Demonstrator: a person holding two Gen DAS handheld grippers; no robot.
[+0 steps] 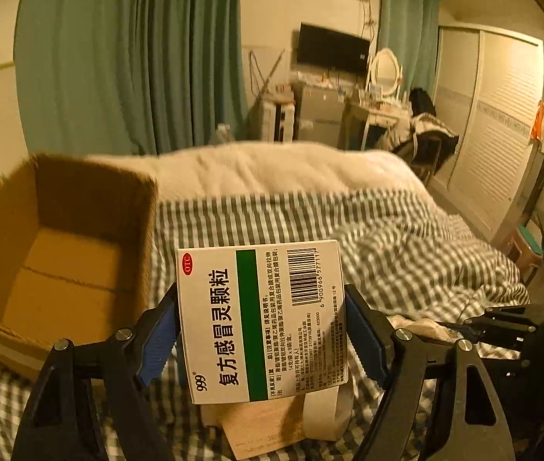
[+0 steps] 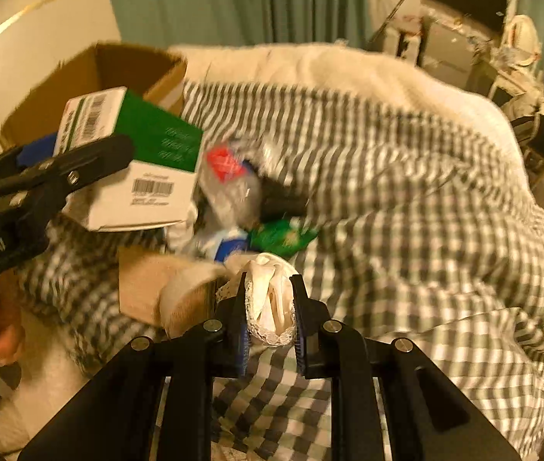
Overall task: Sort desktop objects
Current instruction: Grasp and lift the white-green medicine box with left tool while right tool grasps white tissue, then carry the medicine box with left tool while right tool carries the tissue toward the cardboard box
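Note:
My left gripper [image 1: 262,330] is shut on a white and green medicine box [image 1: 260,319] and holds it above the checked bedcover, to the right of an open cardboard box [image 1: 60,253]. The same medicine box [image 2: 125,142] and the left gripper [image 2: 60,157] show at the left of the right wrist view, in front of the cardboard box [image 2: 118,65]. My right gripper [image 2: 270,307] is shut on a white lace-trimmed cloth [image 2: 270,299]. A pile of small items lies beyond it: a red and clear packet [image 2: 229,180], a green packet [image 2: 283,236], a tan card [image 2: 145,284].
The grey and white checked bedcover [image 1: 387,238] and a white duvet [image 1: 272,169] fill the bed. A tan card and white roll [image 1: 272,418] lie under the left gripper. Green curtains, a television, a dressing table and a wardrobe stand behind the bed.

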